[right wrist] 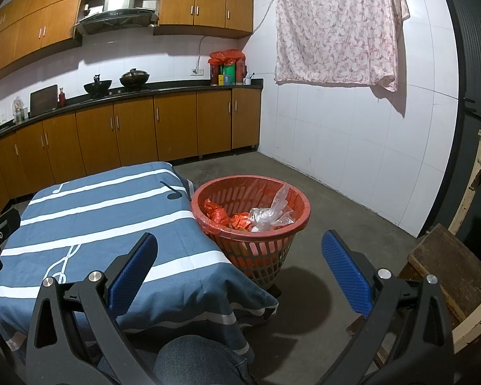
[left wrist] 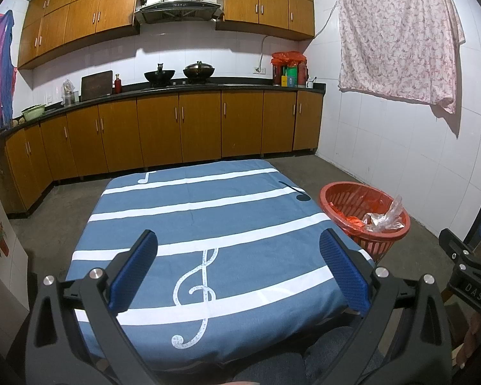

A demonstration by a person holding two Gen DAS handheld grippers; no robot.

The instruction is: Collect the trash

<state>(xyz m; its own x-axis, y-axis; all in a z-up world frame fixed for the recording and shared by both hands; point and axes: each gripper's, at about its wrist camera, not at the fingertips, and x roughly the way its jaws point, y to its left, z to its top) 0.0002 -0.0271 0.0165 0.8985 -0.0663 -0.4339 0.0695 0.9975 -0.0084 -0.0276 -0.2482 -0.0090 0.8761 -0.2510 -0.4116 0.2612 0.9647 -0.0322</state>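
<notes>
Both my left gripper [left wrist: 237, 269] and right gripper [right wrist: 239, 269] hang with jaws apart, empty. The crumpled clear plastic bag [right wrist: 269, 213] in the red slotted plastic basket [right wrist: 208, 197] looks feather-light, soft, slippery; I'd pinch its bunched neck.

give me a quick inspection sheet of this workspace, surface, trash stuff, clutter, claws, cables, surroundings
surface: table under a blue music-note cloth; no loose trash seen on top
job's things: red trash basket on the floor at the table's right corner, holding a clear plastic bag and orange wrappers
clutter: nothing seen on the cloth
grippers: left claw open and empty over the table; right claw open and empty, aimed at the basket
cables: white cord running to a wall socket above the counter
surroundings: wood cabinets, two woks on the stove, floral sheet hung on the tiled wall, wooden stool at the right
</notes>
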